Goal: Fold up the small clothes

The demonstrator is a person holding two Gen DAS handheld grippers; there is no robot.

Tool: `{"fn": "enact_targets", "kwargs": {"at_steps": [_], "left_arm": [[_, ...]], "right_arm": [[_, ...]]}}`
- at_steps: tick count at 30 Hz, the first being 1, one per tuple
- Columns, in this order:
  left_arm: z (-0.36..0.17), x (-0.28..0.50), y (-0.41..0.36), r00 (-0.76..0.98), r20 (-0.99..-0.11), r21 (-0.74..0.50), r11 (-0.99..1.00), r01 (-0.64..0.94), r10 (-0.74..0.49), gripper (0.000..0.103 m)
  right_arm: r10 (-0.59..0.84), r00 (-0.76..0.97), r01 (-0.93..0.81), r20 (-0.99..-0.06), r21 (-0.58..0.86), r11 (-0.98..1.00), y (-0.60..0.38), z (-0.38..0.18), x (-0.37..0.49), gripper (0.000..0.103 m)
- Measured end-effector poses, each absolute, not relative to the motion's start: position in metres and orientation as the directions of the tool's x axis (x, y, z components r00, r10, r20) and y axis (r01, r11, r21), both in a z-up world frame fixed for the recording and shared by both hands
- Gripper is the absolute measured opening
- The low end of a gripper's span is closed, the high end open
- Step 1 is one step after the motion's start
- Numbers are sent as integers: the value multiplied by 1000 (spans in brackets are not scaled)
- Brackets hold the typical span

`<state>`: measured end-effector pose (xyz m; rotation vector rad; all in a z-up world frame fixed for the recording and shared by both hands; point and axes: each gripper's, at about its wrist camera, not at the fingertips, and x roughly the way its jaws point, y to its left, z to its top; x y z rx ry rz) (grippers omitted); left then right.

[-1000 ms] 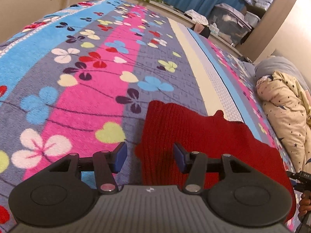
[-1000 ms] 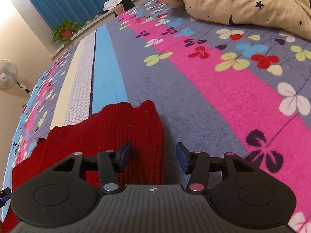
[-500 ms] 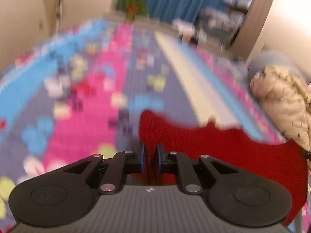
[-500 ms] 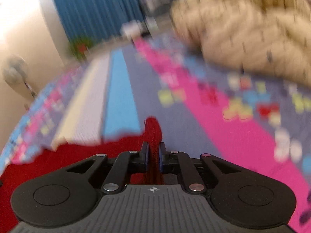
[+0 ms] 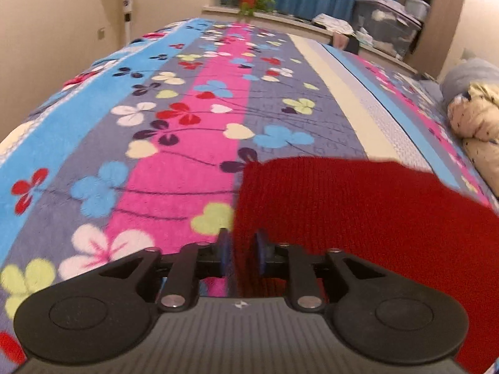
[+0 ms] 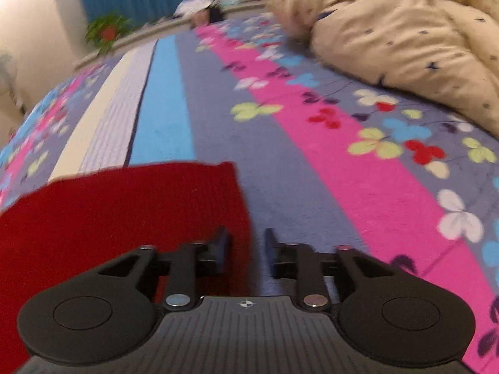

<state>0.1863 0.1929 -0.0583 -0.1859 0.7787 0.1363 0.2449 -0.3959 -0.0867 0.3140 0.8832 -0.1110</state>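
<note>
Left wrist view is showing the left hand-held gripper (image 5: 240, 251) opening around the red sweater (image 5: 358, 212) edge; the right hand-held gripper (image 6: 246, 251) is opening too. Letting go gently is keeping the fold flat.

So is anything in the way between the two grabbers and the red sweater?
No. The red sweater lies flat on the flowery blanket, its edges already between both sets of opening jaws: left gripper, right gripper. The star quilt sits well off to the side.

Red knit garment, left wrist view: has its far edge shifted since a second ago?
Yes. The red knit garment was pulled nearer; its notched far edge now runs straight, folded, short of the blue flower on the blanket.
</note>
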Motion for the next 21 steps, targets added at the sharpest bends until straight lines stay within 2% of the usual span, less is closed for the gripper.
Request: {"fn": "enact_targets", "kwargs": {"at_steps": [2,4,10,13,15,16,17,18,19,21], "left_arm": [[-48,174,200,700,-713,-141,969,-201,42,48],[-37,161,205,691,-723,-182,966,-182,-5,61],[-36,110,215,593,-776,-394,899,-192,-214,65],[-47,97,210,531,-803,-429,880,-204,-269,65],[-49,94,204,528,-810,-408,892,-195,-255,62],[-50,92,201,527,-811,-403,896,-186,-256,47],[-52,90,199,520,-808,-417,893,-169,-279,19],[-52,89,198,520,-806,-419,893,-165,-282,18],[-48,84,196,534,-802,-404,901,-158,-266,16],[-37,71,195,568,-779,-410,901,-143,-265,14]], "right_arm": [[34,660,250,-751,262,932,-404,-75,232,34],[81,663,263,-744,333,905,-417,-67,217,37],[261,599,250,-757,486,837,-438,-66,172,53],[326,538,211,-777,499,841,-428,-70,154,60],[339,511,180,-790,483,857,-421,-72,143,60],[342,503,166,-794,477,863,-417,-73,140,60],[346,499,153,-794,474,867,-414,-73,137,56],[349,502,138,-791,472,871,-411,-72,132,47],[357,507,122,-785,475,871,-409,-71,129,19],[333,543,108,-771,458,882,-407,-63,121,14]]}}
